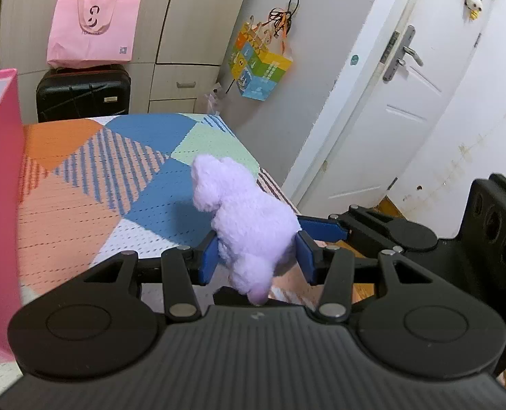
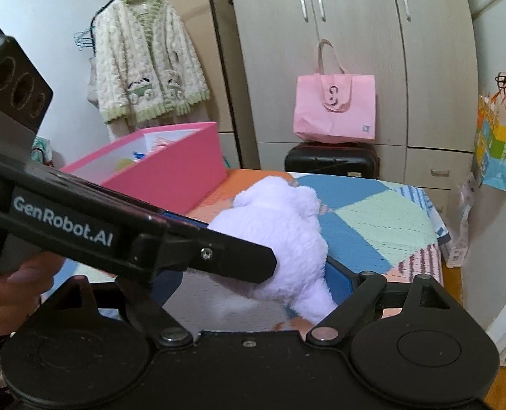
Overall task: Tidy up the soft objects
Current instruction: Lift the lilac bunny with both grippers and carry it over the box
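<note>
– What colours are showing on the bed cover?
– Orange, blue, mint green and white patches, some striped. The plush toy is looking pale lilac.
– And the box?
– Bright pink; the tote bag is showing lighter pink.

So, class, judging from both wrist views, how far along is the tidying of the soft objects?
Partly done: the pink box on the bed already holds a few items, though they are too small to identify. In hand: the left gripper is shut on the purple plush toy. Left: getting that toy into the box.
</note>
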`<state>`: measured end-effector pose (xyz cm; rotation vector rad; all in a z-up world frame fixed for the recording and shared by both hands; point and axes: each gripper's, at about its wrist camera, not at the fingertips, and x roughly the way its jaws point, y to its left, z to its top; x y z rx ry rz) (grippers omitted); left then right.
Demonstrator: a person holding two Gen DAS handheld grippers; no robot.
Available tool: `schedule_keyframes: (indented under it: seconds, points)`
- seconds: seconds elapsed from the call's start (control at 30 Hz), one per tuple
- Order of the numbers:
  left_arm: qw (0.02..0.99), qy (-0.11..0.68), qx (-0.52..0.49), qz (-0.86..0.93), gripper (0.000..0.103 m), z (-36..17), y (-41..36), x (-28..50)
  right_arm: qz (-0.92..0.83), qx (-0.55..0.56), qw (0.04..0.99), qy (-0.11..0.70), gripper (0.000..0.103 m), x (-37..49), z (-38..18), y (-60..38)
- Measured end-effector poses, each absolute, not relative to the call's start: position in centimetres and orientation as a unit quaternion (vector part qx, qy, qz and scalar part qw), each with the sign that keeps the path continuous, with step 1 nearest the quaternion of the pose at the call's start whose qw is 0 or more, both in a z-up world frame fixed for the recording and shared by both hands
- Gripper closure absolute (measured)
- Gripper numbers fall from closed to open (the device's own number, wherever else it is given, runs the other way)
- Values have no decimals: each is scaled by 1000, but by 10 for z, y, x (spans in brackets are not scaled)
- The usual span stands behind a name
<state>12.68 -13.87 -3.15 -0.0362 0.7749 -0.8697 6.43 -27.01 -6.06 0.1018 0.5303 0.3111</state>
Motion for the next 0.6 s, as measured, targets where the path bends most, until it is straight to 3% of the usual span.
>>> schedule_keyframes:
  seconds: [0.23, 0.6]
  points:
    - [829, 379, 8, -412, 57, -7, -111, 110, 180, 60, 938, 289, 13, 57, -36, -245]
    - [838, 379, -7, -393, 57, 28, -40, 100, 230, -16, 933, 275, 13, 53, 4, -175]
